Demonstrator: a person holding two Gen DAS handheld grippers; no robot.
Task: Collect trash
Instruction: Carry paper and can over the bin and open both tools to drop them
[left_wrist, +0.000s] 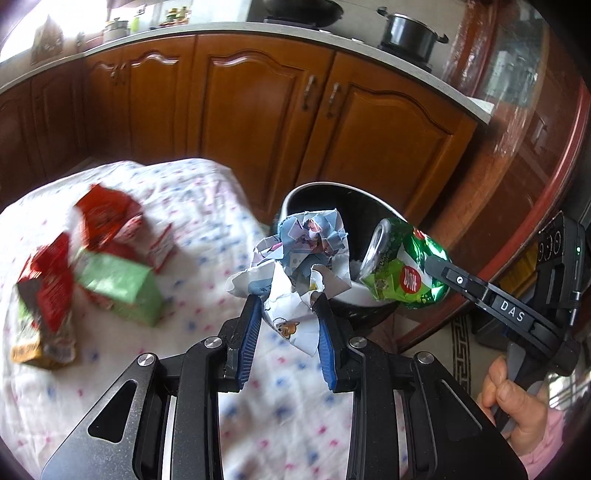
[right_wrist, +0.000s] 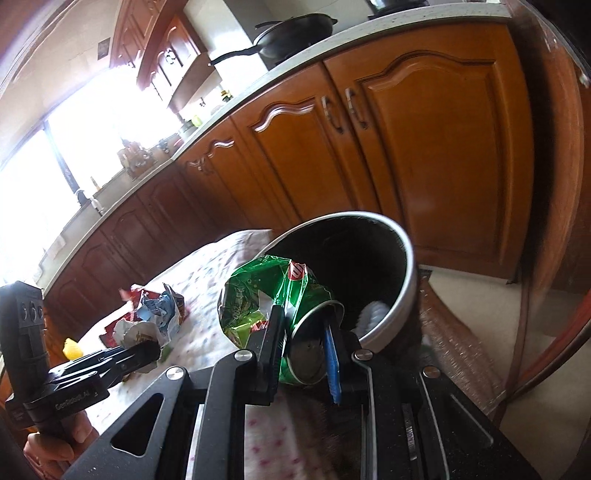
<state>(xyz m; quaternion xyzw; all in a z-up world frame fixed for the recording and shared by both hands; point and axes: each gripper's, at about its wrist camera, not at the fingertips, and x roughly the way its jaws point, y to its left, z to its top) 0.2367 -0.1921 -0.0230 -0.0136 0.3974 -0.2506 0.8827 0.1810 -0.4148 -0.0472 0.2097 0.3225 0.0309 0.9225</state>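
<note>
left gripper (left_wrist: 286, 306) clamps crumpled paper (left_wrist: 299, 266) | right gripper (right_wrist: 306, 332) clamps crushed can (right_wrist: 273, 295)

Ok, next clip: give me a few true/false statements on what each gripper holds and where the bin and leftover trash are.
1. The left gripper is shut on a crumpled paper. True.
2. The right gripper holds a red carton. False: it grips a crushed green can.
3. The bin stands past the table's edge, in front of the wooden cabinets. True.
4. The can is already lying inside the bin. False: it is held in the gripper, in front of the bin's mouth.
5. No trash remains on the tablecloth. False: red and green cartons lie there.
</note>
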